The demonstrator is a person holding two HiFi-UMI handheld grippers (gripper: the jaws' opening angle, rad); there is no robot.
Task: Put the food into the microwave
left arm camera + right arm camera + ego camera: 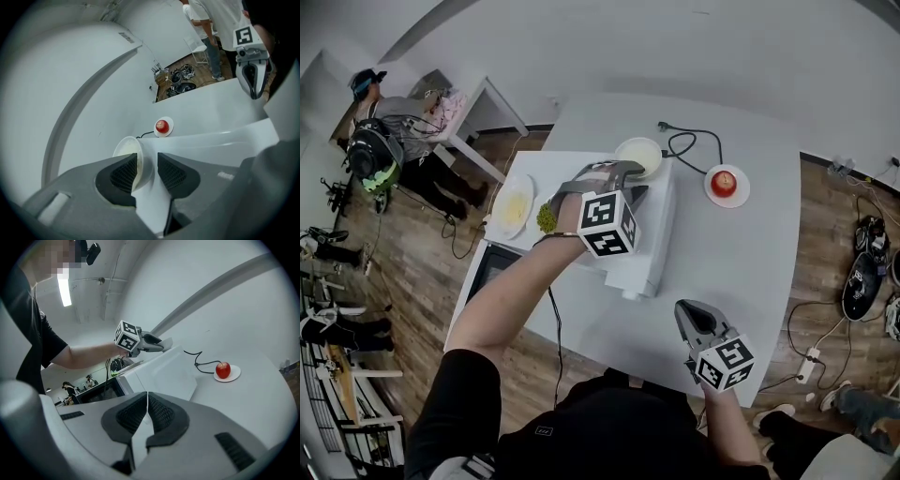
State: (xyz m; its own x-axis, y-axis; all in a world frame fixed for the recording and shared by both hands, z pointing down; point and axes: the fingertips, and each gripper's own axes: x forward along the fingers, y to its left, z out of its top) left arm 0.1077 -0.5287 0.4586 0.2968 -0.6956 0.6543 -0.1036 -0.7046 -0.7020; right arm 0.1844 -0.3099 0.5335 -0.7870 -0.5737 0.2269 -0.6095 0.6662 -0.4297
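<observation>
Far left there's a plate [514,204] of yellow food. The left tool [149,164] is over the microwave [652,253], jaws apart with the bowl [125,147] rim between them, not pinching. That bowl sits on top of the microwave. Further right, an apple [725,182] on the counter [750,253]. The right tool [145,413] has its jaws together, empty.

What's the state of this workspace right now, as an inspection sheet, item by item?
Surface: white table, with the microwave standing on it.
Job's things: white bowl on the microwave's top; plate of yellow food to its left in the head view.
Clutter: red apple on a small plate.
Grippers: left gripper open, jaws astride the bowl's rim; right gripper shut, empty.
Cables: black power cord, plug lying loose on the table.
Surroundings: wood floor; another person; gear on the floor.
</observation>
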